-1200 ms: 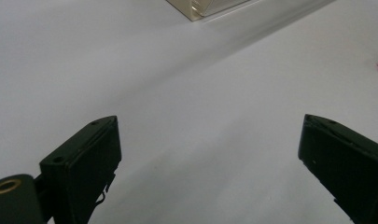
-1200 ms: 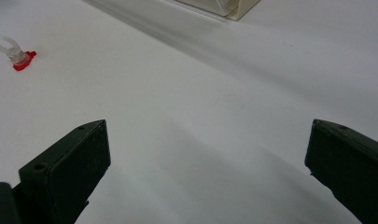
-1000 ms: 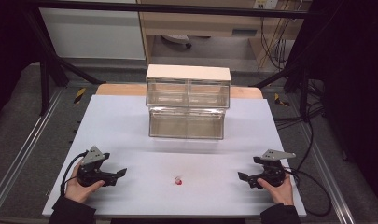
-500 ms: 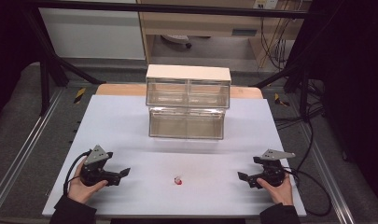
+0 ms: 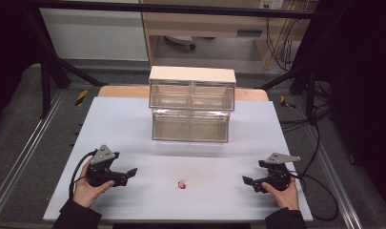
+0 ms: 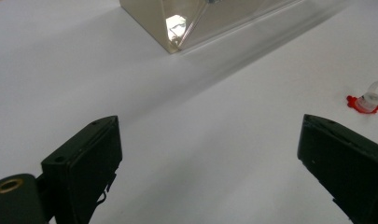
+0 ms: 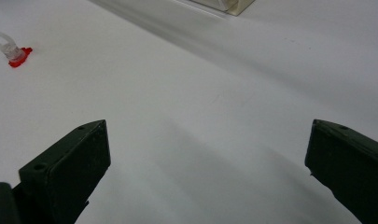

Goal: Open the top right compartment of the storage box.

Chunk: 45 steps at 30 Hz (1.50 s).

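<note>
Lay on the white table (image 5: 133, 124) near its front edge, about midway between the two hands: a small clear piece with a red base (image 5: 181, 184), resting alone on the bare surface and touched by nothing. Seen in the left gripper view as a clear loop rising from a red, ragged-edged foot (image 6: 365, 101), off to the right beyond the right-hand jaw; seen in the right gripper view far to the upper left (image 7: 11, 51), again well apart from the jaws. Held low over the table to the piece's left, the left gripper (image 5: 128, 173), jaws spread wide and pointed toward the middle, nothing between them but white tabletop. Held likewise on the other side, the right gripper (image 5: 248, 182), jaws also spread wide and empty, pointed inward toward the piece. Wrapped around each tool from below, a hand with a dark sleeve, a black cable trailing from each. Stood farther back, at the middle of the table, a clear drawer cabinet (image 5: 191, 105) with a pale top, two small drawers above and one wide drawer below; its lower front corner caught in the left gripper view (image 6: 177, 28). Beyond the table, a dark metal frame and grey floor.
</note>
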### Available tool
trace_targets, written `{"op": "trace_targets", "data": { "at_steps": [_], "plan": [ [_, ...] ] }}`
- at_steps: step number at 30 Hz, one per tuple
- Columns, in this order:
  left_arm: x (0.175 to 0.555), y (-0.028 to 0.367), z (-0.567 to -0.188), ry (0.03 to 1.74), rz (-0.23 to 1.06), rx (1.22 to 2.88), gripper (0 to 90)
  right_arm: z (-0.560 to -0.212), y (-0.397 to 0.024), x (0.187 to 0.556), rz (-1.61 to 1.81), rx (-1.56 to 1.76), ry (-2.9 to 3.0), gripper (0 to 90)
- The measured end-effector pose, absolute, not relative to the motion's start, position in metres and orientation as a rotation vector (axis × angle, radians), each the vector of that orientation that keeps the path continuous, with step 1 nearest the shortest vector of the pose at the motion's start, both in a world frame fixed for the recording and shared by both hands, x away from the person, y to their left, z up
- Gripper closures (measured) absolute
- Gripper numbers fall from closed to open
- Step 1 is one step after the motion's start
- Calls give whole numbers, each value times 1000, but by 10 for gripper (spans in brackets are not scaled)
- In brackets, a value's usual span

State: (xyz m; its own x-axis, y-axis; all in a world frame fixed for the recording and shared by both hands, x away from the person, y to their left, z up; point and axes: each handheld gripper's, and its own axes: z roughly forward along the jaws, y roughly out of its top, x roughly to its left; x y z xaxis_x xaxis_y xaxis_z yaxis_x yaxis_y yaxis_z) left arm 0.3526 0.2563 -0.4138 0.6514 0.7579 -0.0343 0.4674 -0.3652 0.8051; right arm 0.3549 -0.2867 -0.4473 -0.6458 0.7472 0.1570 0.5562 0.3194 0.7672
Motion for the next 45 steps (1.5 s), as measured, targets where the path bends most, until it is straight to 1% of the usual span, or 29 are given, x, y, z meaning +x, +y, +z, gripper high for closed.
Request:
{"op": "trace_targets", "data": {
  "at_steps": [8, 17, 23, 24, 26, 29, 30, 31, 32, 33, 35, 36, 37, 38, 42, 43, 45],
  "plan": [
    [357, 244, -398, 932, 450, 2012, 70, -447, -287, 355, 1227, 1191, 2357, 6],
    [366, 231, -378, 926, 472, 1986, 103, -447, -287, 355, 1229, 1186, 2354, 6],
    [374, 222, -368, 927, 484, 1976, 143, -448, -286, 355, 1224, 1186, 2360, 6],
    [375, 221, -366, 927, 485, 1974, 170, -448, -286, 355, 1223, 1188, 2360, 6],
    [377, 219, -363, 927, 488, 1972, 184, -448, -286, 355, 1224, 1187, 2358, 6],
    [381, 215, -358, 925, 500, 1970, 231, -448, -286, 355, 1225, 1189, 2356, 6],
    [382, 213, -356, 922, 505, 1968, 272, -448, -286, 355, 1223, 1187, 2357, 6],
    [383, 212, -354, 918, 506, 1966, 272, -448, -286, 355, 1223, 1187, 2357, 6],
    [384, 210, -351, 917, 504, 1957, 313, -448, -286, 355, 1221, 1187, 2360, 6],
    [386, 210, -349, 914, 505, 1957, 313, -448, -286, 355, 1221, 1187, 2360, 6],
    [388, 207, -344, 910, 510, 1947, 353, -448, -286, 355, 1219, 1186, 2360, 6],
    [390, 206, -342, 905, 509, 1949, 399, -448, -286, 355, 1222, 1185, 2357, 6],
    [391, 205, -340, 901, 513, 1954, 399, -448, -286, 355, 1222, 1185, 2357, 6],
    [392, 203, -337, 900, 514, 1953, 442, -448, -287, 355, 1219, 1185, 2356, 6],
    [396, 198, -331, 896, 508, 1936, 517, -448, -287, 355, 1219, 1187, 2358, 6],
    [397, 197, -329, 896, 511, 1939, 517, -448, -287, 355, 1219, 1187, 2358, 6],
    [399, 195, -327, 895, 514, 1936, 569, -448, -287, 355, 1219, 1185, 2358, 6]
  ]
}}
